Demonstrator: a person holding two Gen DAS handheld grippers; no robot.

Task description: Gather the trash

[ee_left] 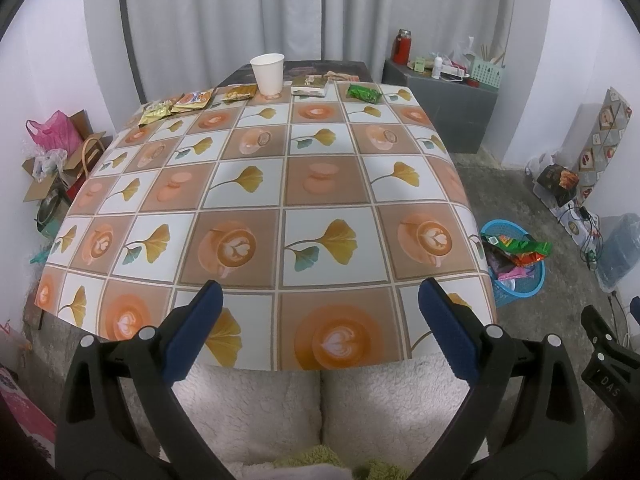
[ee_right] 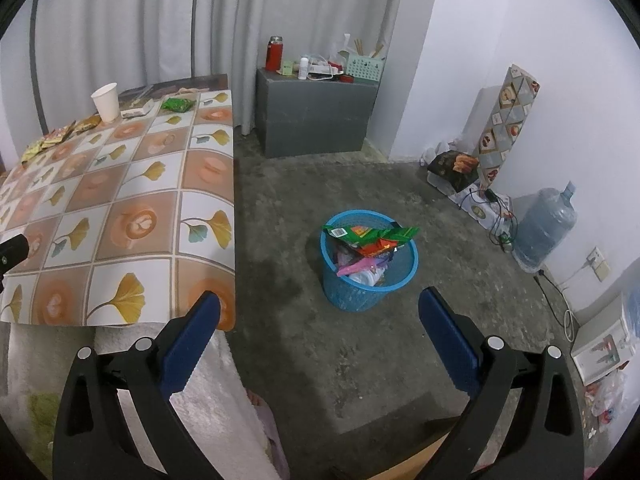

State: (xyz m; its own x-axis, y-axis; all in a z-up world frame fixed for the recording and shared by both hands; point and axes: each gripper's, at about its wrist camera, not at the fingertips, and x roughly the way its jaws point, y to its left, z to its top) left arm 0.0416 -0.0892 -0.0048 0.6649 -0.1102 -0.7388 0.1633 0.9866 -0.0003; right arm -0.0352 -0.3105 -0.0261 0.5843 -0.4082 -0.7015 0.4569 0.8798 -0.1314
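A white paper cup (ee_left: 268, 73) stands at the far edge of the patterned table (ee_left: 256, 184). Beside it lie a green wrapper (ee_left: 363, 93), a flat box (ee_left: 309, 85), a gold wrapper (ee_left: 239, 93), an orange wrapper (ee_left: 192, 101) and another gold wrapper (ee_left: 154, 114). A blue mesh basket (ee_right: 370, 266) full of wrappers stands on the floor right of the table; it also shows in the left wrist view (ee_left: 516, 268). My left gripper (ee_left: 318, 304) is open and empty over the table's near edge. My right gripper (ee_right: 320, 312) is open and empty above the floor, short of the basket.
A grey cabinet (ee_right: 316, 112) with a red flask and clutter stands at the back. A water jug (ee_right: 546, 228), boxes and cables line the right wall. Bags and cardboard (ee_left: 60, 148) sit left of the table. A white fleece cover (ee_left: 256, 404) lies below the table's near edge.
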